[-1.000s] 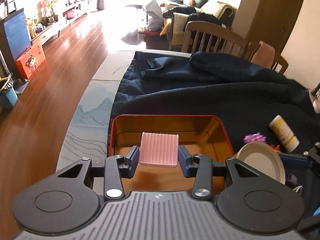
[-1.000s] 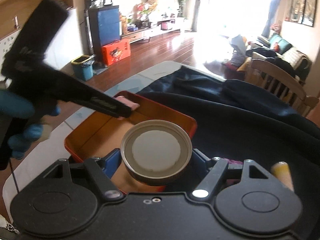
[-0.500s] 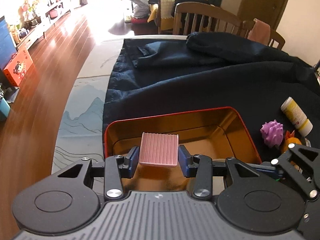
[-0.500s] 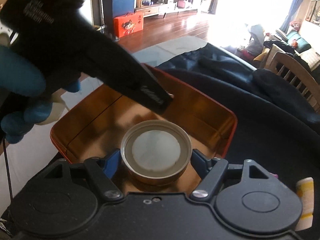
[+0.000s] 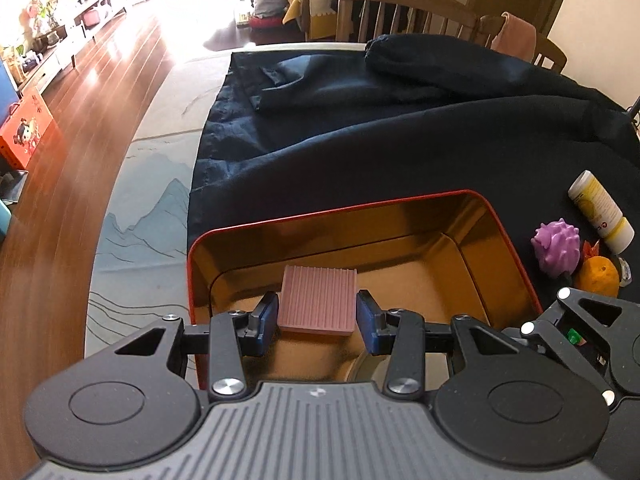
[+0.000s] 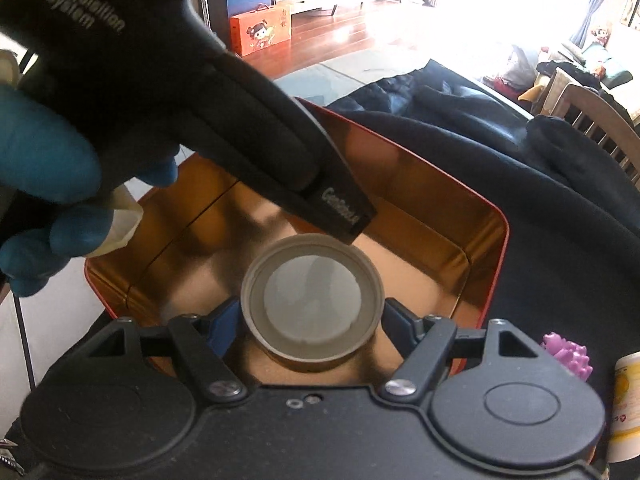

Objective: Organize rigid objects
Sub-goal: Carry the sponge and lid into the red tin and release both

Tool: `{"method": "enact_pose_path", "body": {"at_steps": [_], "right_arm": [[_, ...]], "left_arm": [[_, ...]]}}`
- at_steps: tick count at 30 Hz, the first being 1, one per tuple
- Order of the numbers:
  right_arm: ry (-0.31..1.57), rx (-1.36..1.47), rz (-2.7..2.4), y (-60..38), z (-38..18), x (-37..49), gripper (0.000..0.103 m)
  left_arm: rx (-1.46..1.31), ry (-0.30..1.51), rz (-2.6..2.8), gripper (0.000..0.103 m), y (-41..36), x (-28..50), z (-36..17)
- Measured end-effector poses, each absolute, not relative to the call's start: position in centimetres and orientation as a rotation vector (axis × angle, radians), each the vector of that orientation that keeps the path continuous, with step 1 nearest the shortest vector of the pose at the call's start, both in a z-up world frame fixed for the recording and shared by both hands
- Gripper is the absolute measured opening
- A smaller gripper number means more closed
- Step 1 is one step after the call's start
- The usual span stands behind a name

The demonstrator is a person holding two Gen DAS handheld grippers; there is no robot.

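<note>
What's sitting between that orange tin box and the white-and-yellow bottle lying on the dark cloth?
A spiky purple ball and an orange fruit, seen in the left wrist view.

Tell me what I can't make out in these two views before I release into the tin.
- Left wrist view: the tin floor under the pink ribbed block, hidden by the block and left claw.
- Right wrist view: the block itself, hidden behind the left claw's body.
- Right wrist view: whether the round lid in the right claw touches the floor.
- Right wrist view: white bottle, cut off by the edge.
</note>
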State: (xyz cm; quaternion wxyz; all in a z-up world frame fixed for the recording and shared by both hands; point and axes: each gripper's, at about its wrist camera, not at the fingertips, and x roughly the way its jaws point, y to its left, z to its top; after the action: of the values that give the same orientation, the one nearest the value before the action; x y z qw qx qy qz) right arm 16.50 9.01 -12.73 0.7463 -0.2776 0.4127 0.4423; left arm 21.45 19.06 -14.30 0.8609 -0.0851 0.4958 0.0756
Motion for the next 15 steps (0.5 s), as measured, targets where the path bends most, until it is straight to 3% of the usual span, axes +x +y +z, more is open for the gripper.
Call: {"method": "enact_pose_path", "body": {"at_steps": [15], "right_arm": [[0.915, -0.567, 0.959, 8.71, -12.73, 17.35, 0.076]], "left_arm": [[-0.145, 1.057, 0.151, 0.041, 18.53, 21.87, -14.61]]}}
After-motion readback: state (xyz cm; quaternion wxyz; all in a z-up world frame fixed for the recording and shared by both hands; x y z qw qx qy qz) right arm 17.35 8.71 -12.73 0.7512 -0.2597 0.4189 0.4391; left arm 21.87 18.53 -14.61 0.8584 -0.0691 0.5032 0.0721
